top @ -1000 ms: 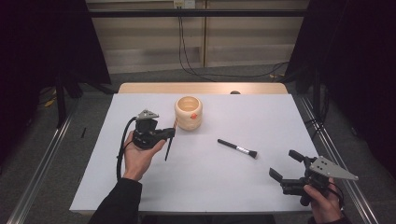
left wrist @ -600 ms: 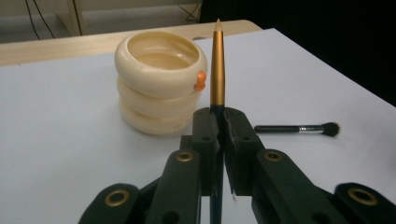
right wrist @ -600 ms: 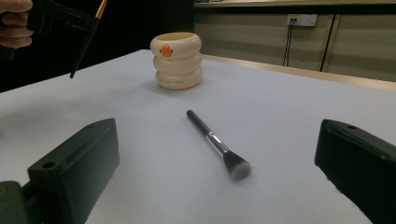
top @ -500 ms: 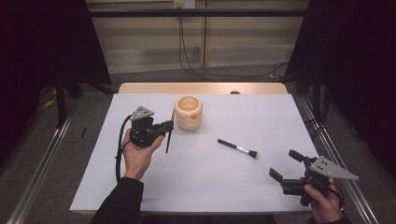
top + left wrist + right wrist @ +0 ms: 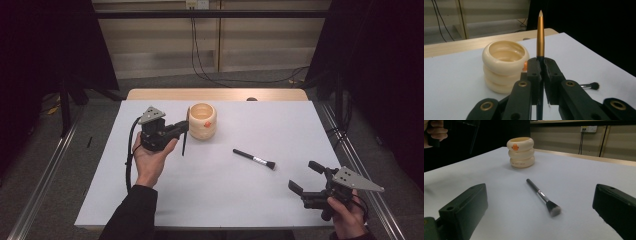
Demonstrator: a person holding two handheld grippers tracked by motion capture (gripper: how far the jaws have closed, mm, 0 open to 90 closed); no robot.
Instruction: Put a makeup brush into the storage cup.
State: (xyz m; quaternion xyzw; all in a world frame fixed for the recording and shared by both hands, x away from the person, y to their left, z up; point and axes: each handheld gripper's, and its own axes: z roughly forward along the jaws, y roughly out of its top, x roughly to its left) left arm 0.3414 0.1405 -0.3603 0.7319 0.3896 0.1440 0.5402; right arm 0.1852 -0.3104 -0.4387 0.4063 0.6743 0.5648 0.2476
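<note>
White sheet covers the table [image 5: 225,200], dark curtains either side, cables trailing down the back wall. From the high view the left gripper [image 5: 181,131] sits in the person's upturned left hand [image 5: 148,159], just left of the cream ringed cup [image 5: 202,120], a thin dark stick hanging down from its jaws. The left gripper view tells what that stick is: a gold-handled pencil [image 5: 540,35] with a pale tip, standing upright, clamped tight between the jaws, the cup just behind and to the left. Over on the near right corner, the right gripper [image 5: 304,177] rests low in the right hand [image 5: 345,215], jaws spread wide, nothing in them. A black brush [image 5: 254,159] lies flat on the sheet between cup and right gripper, bristles toward that gripper. The right gripper view brings out the brush's silver ferrule and, on the cup's top ring, a small orange duck face that the left gripper view barely catches
</note>
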